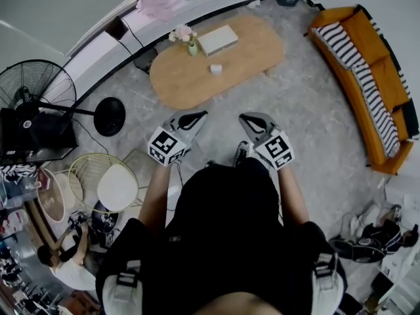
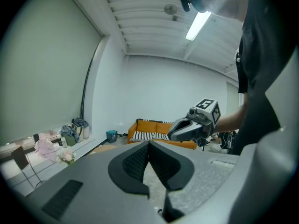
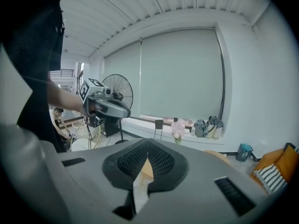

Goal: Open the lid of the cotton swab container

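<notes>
Sofa [image 1: 367, 77] noted at the right, fan [image 1: 36, 94] at the left, and an oval worktop [image 1: 190, 87] ahead on the grey floor, well apart from the person. On the worktop are set a flat box [image 1: 218, 39], flowers [image 1: 184, 37] and a small white item [image 1: 215, 69] near the middle. That item is taken to be the swab container (too small for a lid to be made out).

The left gripper [image 1: 195, 115] and right gripper [image 1: 248, 119] are held out side by side before the body and aimed at the worktop, probably because the approach is not yet done. Nothing is within reach. The left's fingers [image 2: 135, 164] are seen pressed together with nothing between them, and the right's fingers [image 3: 161, 161] are likewise closed and empty.

The container is shown only in the head view and cannot be picked out in either gripper view. The other gripper and the flowers are caught in each of those.
</notes>
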{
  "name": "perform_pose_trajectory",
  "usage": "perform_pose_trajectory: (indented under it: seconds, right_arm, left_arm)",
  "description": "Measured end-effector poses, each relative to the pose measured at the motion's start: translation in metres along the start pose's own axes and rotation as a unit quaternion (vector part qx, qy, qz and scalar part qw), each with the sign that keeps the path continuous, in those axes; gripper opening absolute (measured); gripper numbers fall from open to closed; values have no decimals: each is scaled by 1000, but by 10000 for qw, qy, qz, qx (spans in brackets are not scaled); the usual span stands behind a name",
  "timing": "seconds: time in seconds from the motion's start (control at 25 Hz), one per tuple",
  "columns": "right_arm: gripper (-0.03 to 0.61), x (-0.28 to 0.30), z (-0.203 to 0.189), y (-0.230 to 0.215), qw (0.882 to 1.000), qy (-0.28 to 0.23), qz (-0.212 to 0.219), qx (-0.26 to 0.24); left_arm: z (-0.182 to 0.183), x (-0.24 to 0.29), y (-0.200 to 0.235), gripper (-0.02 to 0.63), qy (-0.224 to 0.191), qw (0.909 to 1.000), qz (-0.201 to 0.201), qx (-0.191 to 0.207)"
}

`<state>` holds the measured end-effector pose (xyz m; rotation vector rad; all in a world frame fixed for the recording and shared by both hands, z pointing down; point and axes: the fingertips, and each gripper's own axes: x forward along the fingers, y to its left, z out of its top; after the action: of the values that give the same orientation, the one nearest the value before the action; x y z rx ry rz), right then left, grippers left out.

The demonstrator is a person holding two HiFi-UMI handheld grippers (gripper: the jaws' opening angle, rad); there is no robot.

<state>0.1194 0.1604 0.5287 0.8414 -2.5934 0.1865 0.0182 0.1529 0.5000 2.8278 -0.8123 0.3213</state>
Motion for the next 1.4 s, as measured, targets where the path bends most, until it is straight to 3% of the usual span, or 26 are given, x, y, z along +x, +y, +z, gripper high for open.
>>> perform_pose_trajectory:
  seconds: [0.6,1.0,1.4]
  right_arm:
    - [-6,0,1,-73,9972,-103,673,-308]
    - [-5,-4,-9,-91,9920,-94,1163,-480]
    - [-5,-10,-23,-105,9886,-59,1410,-531]
  left_arm:
    - [21,59,11,0,-15,9977,677,-37]
    - [20,76,1,0,69,9935,1125,-165]
    - [17,97,-16,0,227,9918,1245,-171]
